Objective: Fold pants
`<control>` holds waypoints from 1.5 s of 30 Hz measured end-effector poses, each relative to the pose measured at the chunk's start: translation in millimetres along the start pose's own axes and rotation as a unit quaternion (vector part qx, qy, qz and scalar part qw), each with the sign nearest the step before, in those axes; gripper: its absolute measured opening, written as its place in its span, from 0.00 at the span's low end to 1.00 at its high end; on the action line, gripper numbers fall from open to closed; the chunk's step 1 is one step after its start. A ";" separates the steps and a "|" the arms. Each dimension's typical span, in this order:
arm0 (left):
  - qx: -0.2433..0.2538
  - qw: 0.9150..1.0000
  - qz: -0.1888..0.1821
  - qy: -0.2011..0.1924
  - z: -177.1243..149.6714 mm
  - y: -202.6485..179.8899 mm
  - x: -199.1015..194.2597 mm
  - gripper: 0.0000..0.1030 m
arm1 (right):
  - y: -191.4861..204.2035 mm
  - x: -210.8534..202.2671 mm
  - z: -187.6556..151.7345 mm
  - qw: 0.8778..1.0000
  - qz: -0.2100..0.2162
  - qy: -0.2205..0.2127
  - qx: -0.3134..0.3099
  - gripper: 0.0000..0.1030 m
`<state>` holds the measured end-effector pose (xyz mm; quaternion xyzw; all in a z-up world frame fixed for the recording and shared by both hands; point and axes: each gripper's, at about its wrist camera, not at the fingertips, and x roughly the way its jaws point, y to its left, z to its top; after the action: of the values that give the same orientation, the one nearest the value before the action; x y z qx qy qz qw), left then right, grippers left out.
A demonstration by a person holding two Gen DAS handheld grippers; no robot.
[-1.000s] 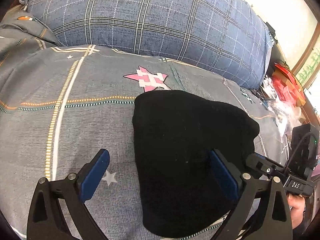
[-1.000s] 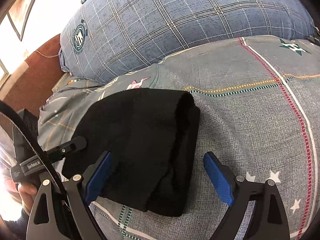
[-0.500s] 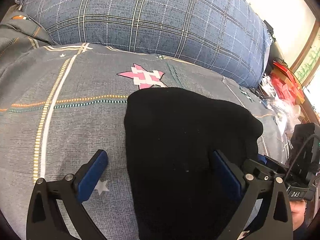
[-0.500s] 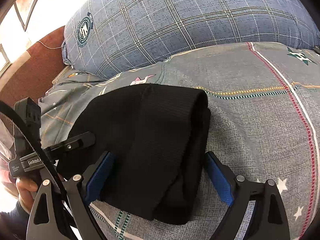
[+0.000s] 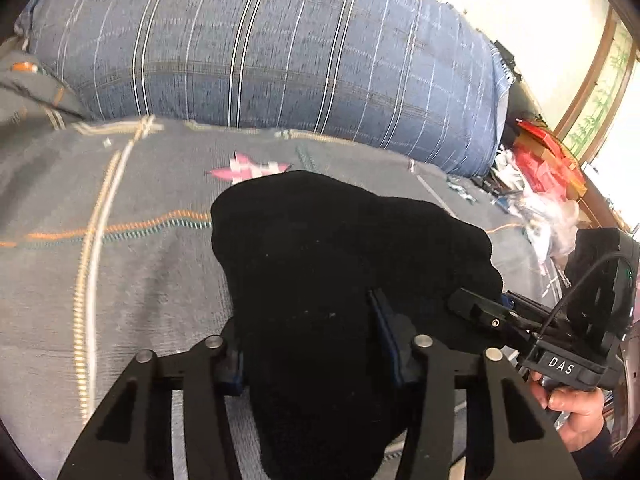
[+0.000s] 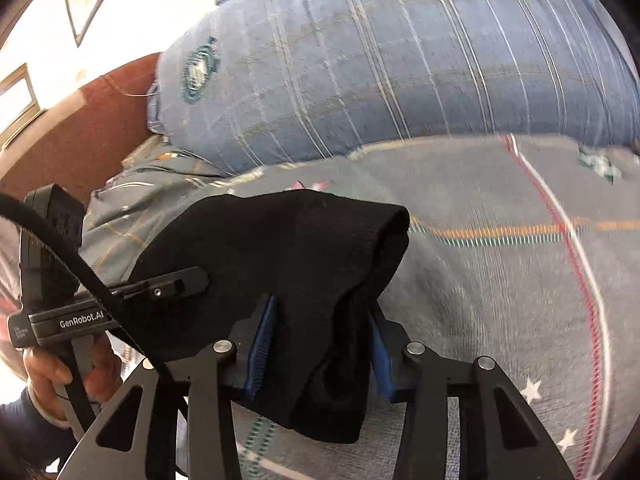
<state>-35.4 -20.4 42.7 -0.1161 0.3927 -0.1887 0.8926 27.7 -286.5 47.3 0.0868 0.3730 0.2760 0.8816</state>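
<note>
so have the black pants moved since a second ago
Yes. The black pants, now pinched in both claws, have crept up toward the pink star on the bedcover and cover its lower edge.

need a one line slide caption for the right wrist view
Right hand-held gripper clamps the near edge of folded black pants on a grey patterned bedspread, blue plaid pillow behind.

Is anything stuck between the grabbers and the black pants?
No. Both grabbers have just closed on the folded black pants: the left gripper and right gripper pinch the cloth directly, with nothing visible between.
</note>
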 end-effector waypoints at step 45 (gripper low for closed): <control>-0.044 0.987 0.150 -0.040 66.2 77.5 21.6 0.94 | 36.5 84.7 68.9 0.995 -0.077 0.003 -0.060 0.86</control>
<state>46.3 44.1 45.0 -0.1030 0.3779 -0.0307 0.9196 109.1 -205.8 57.5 0.0037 0.3636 0.2298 0.9028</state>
